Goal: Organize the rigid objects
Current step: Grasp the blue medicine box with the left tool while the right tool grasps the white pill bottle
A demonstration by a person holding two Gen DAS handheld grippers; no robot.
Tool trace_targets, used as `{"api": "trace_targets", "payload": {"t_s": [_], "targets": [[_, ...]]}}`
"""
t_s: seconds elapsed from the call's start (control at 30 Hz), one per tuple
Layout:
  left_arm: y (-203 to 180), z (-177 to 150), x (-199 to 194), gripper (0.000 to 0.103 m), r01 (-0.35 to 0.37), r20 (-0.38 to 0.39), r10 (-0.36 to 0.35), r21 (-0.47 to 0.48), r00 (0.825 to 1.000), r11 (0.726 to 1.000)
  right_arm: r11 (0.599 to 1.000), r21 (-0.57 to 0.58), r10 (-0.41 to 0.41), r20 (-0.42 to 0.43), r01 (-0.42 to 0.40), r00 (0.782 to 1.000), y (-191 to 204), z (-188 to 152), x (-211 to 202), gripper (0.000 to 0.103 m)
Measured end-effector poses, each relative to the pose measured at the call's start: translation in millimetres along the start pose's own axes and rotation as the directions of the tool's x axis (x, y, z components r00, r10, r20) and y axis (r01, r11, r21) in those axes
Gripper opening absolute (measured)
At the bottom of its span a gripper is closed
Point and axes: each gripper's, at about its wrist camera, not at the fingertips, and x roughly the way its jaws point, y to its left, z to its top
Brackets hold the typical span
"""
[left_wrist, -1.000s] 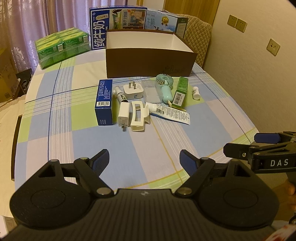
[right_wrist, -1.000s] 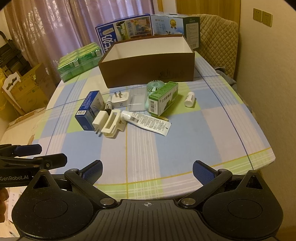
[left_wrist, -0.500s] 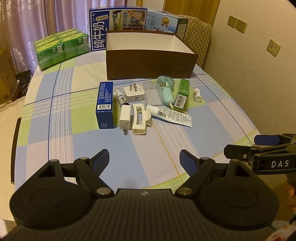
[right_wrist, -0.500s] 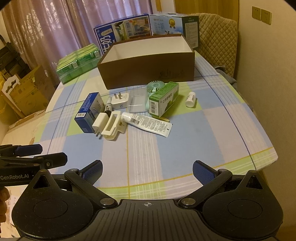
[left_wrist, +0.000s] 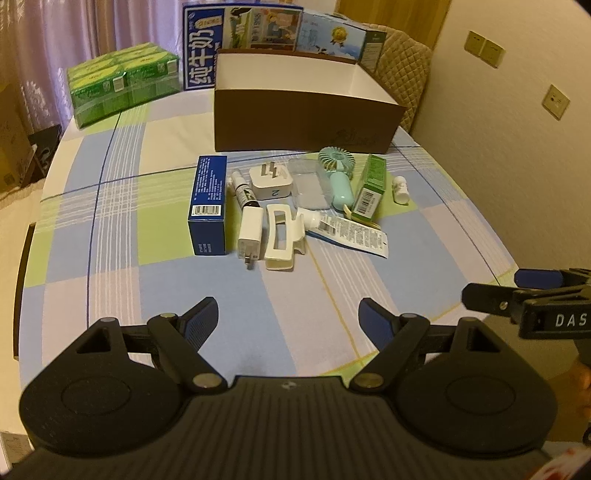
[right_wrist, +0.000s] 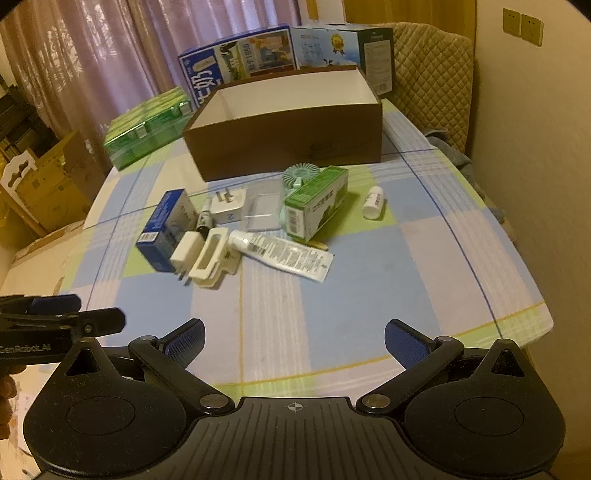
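Observation:
Small items lie in a cluster mid-table: a blue box (left_wrist: 207, 205), a white charger (left_wrist: 250, 233), a white hair claw (left_wrist: 283, 236), a white tube (left_wrist: 345, 230), a square plug (left_wrist: 270, 181), a mint hand fan (left_wrist: 338, 173), a green box (left_wrist: 369, 188) and a small white bottle (left_wrist: 400, 189). An open brown box (left_wrist: 303, 118) with a white inside stands behind them. My left gripper (left_wrist: 288, 321) is open and empty above the near table edge. My right gripper (right_wrist: 293, 341) is open and empty, also short of the cluster. The cluster also shows in the right wrist view, with the green box (right_wrist: 317, 206) nearest.
Green drink packs (left_wrist: 122, 83) sit at the far left and milk cartons (left_wrist: 258, 33) stand behind the brown box. A padded chair (right_wrist: 432, 77) is at the far right by the wall. Cardboard boxes (right_wrist: 44, 184) stand on the floor to the left.
Both grippers have moved forward, closer to the cluster of items; the items appear larger in view. Nothing on the table has shifted and both grippers stay open.

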Motion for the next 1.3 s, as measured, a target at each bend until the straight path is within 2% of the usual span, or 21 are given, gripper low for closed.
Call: {"api": "trace_targets", "payload": {"t_s": [0.3, 0.47, 0.57, 0.7, 0.9, 0.97, 1.1, 1.17, 1.2, 1.3], "targets": [[23.0, 36.9, 31.5, 0.081, -0.067, -0.004, 0.067, -0.055, 0.998, 0.996, 1.000, 0.005, -0.006, 0.010, 0.006, 1.000, -35.4, 42.7, 39.6, 0.100], [34.7, 66.3, 60.4, 0.079, -0.107, -0.014, 0.106, -0.068, 0.994, 0.992, 0.999, 0.037, -0.009, 0.007, 0.009, 1.000, -64.7, 67.6, 67.9, 0.091], [41.3, 80.0, 81.1, 0.074, -0.127, -0.031, 0.126, -0.068, 0.992, 0.989, 0.998, 0.055, -0.013, 0.009, 0.012, 1.000, -80.1, 81.7, 83.0, 0.088], [49.2, 96.2, 110.7, 0.062, -0.146, -0.072, 0.142, -0.055, 0.987, 0.988, 0.998, 0.068, -0.018, 0.004, 0.018, 1.000, -97.2, 98.0, 100.8, 0.085], [57.5, 114.6, 147.2, 0.054, -0.156, -0.127, 0.149, -0.048, 0.981, 0.987, 0.997, 0.074, -0.017, -0.011, 0.018, 1.000, -113.4, 111.5, 119.6, 0.083], [59.3, 119.6, 156.9, 0.053, -0.161, -0.139, 0.154, -0.044, 0.978, 0.986, 0.997, 0.073, -0.013, -0.015, 0.014, 1.000, -117.2, 114.3, 123.6, 0.082], [63.5, 125.9, 172.6, 0.046, -0.176, -0.167, 0.166, -0.048, 0.972, 0.983, 0.998, 0.062, 0.000, -0.027, 0.002, 1.000, -121.7, 119.7, 132.4, 0.081], [65.1, 126.8, 178.6, 0.041, -0.187, -0.182, 0.175, -0.052, 0.968, 0.981, 0.998, 0.057, 0.005, -0.032, -0.004, 0.999, -122.8, 122.0, 137.1, 0.080], [66.3, 127.3, 181.1, 0.036, -0.191, -0.188, 0.178, -0.054, 0.966, 0.980, 0.999, 0.053, 0.006, -0.036, -0.005, 0.999, -123.2, 123.5, 140.0, 0.079], [69.4, 126.7, 184.1, 0.034, -0.203, -0.182, 0.188, -0.067, 0.965, 0.977, 0.999, 0.044, 0.010, -0.046, -0.008, 0.999, -123.6, 126.5, 147.4, 0.075]]}}
